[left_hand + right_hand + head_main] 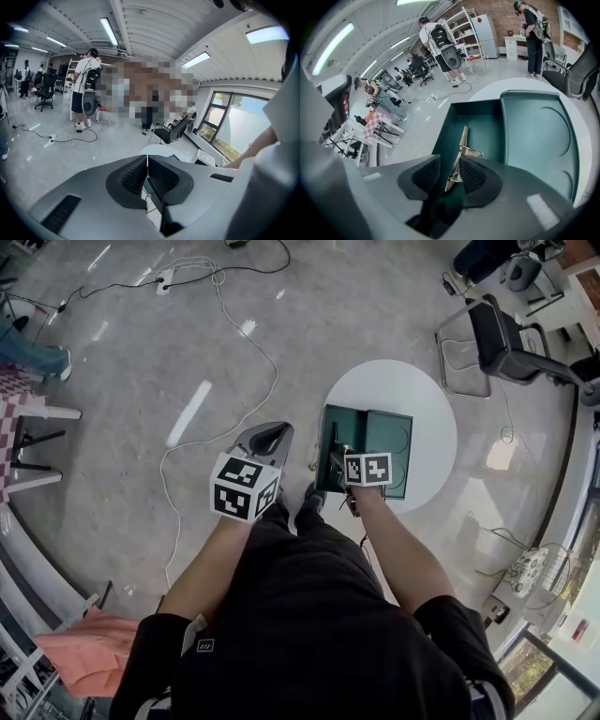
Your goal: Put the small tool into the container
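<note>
A dark green container (386,442) lies open on a round white table (427,418), its lid (541,133) folded out beside the deeper tray (487,124). My right gripper (450,169) hovers over the tray's near edge, jaws apart. A small metal tool (461,143), thin and hinged, stands between them. It leans at the right pad and is clear of the left pad. In the head view the right gripper (337,463) is at the container's left half. My left gripper (267,439) hangs over the floor left of the table, its pads (133,176) pressed together with nothing between them.
A black office chair (506,338) stands behind the table. Cables (234,324) and a power strip (164,279) lie on the grey floor. A checked table (14,427) is at far left, a pink cloth (89,652) at lower left. People (84,89) stand farther off.
</note>
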### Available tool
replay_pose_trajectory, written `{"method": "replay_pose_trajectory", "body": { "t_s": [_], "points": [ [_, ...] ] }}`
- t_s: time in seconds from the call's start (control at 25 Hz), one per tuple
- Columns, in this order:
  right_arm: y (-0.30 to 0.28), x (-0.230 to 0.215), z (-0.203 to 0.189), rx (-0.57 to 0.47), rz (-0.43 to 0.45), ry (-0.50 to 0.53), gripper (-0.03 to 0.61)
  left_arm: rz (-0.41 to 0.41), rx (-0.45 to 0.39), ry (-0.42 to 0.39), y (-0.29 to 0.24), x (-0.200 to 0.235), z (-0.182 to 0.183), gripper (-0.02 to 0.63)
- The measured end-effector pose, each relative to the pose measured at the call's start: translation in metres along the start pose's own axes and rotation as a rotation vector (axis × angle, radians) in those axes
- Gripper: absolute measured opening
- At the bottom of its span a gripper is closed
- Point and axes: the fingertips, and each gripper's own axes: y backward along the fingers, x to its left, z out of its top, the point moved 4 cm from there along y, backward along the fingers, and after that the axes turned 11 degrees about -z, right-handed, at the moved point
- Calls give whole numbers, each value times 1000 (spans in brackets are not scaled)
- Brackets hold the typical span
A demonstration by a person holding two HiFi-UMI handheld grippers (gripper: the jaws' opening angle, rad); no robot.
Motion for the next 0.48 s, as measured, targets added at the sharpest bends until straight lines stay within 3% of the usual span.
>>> {"method": "replay_pose_trajectory", "body": {
  "t_s": [0.28,0.48],
  "points": [
    [19,-13,-1,-31,-120,180,189,-22,-14,-2,-7,-4,5,14],
    [37,-24,13,-117,-135,176,189,-32,-32,-16,-8,-7,13,14]
  ]
}}
